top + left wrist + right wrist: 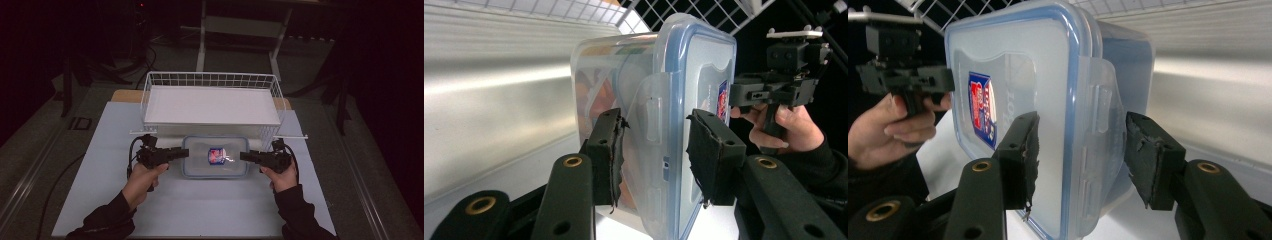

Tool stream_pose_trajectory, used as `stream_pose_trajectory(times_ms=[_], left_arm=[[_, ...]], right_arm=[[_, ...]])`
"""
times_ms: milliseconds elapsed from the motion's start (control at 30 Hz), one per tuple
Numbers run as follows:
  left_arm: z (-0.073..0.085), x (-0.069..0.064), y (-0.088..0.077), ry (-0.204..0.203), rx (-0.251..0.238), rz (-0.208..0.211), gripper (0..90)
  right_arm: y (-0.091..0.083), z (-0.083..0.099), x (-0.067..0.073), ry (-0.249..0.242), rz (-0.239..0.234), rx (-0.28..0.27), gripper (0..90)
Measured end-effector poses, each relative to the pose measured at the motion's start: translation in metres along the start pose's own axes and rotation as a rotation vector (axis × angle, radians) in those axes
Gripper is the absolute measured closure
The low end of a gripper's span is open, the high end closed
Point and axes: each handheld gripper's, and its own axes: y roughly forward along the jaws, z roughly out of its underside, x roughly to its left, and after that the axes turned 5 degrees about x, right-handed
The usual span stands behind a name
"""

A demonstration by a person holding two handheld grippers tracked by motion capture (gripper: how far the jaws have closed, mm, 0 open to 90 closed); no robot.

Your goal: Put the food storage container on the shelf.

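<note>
High view: left gripper [184, 152] at left short end of clear plastic container [215, 169], jaws clamped on that end's lid latch. Container, blue-rimmed lid with red-blue label [216, 155], sits between both grippers, just in front of white wire basket [150, 92], over white table mat [200, 210]. Right gripper [245, 156] at right short end, jaws straddling latch there, pads pressing on container.

Left gripper [183, 152] and right gripper [245, 156] level, facing inward, fingers clamped, hands beneath.
</note>
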Motion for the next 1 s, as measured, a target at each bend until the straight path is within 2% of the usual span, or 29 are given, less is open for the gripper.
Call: stream_pose_trajectory(times_ms=[233,367,400,567,733,767,867,900,1000], left_arm=[[0.000,0.010,0.012,-0.016,-0.012,-0.023,56.6],[-0.002,0.016,0.018,0.004,-0.027,-0.026,56.5],[-0.003,0.017,0.021,0.010,-0.040,-0.041,56.2],[-0.005,0.022,0.024,0.022,-0.050,-0.060,55.6],[-0.003,0.026,0.028,0.026,-0.059,-0.082,55.2],[-0.002,0.024,0.029,0.001,-0.063,-0.073,54.9],[0.000,0.026,0.029,0.001,-0.078,-0.072,54.7],[0.000,0.026,0.029,0.005,-0.083,-0.073,54.7],[0.001,0.028,0.030,0.024,-0.094,-0.081,54.4]], right_arm=[[0.009,-0.002,-0.012,0.006,0.022,0.000,48.6],[0.011,-0.005,-0.018,-0.002,0.041,-0.012,48.1],[0.013,-0.007,-0.021,-0.003,0.044,-0.020,48.1],[0.018,-0.007,-0.025,-0.025,0.055,-0.036,48.0],[0.023,-0.008,-0.030,-0.015,0.059,-0.033,47.8],[0.024,-0.008,-0.030,-0.018,0.066,-0.032,47.8],[0.027,-0.009,-0.032,-0.045,0.074,-0.054,47.8],[0.027,-0.008,-0.032,-0.033,0.067,-0.054,47.8],[0.028,-0.008,-0.033,-0.039,0.068,-0.061,47.7]])
